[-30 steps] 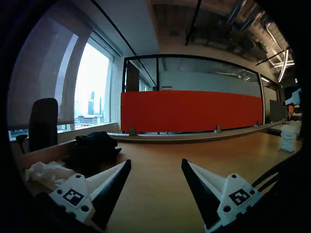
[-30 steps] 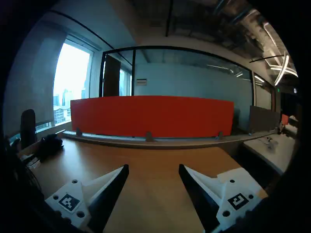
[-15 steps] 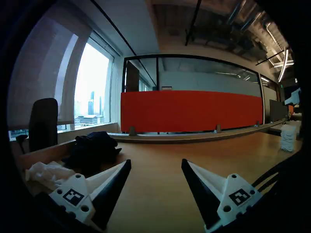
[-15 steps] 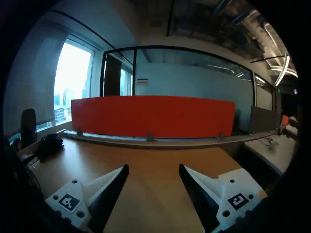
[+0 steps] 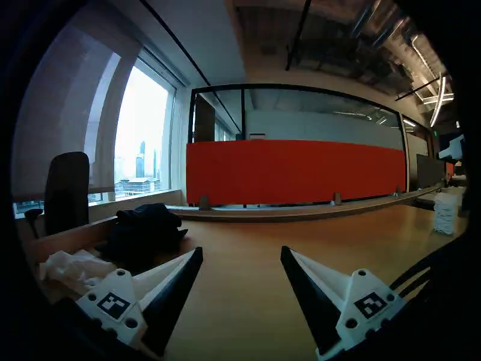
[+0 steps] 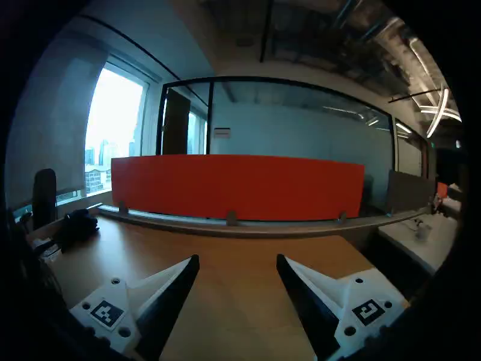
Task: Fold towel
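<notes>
While both pairs hung spread and empty over the tabletop (image 5: 240, 313), the left tongs (image 5: 240, 248) and right tongs (image 6: 237, 257) pinched nothing. Just left of the left tongs lay a crumpled white cloth (image 5: 72, 268), likely the towel, beside a dark heap of fabric (image 5: 144, 231). It looked soft, light and limp; I judged two corners of one edge the best places to pinch.
</notes>
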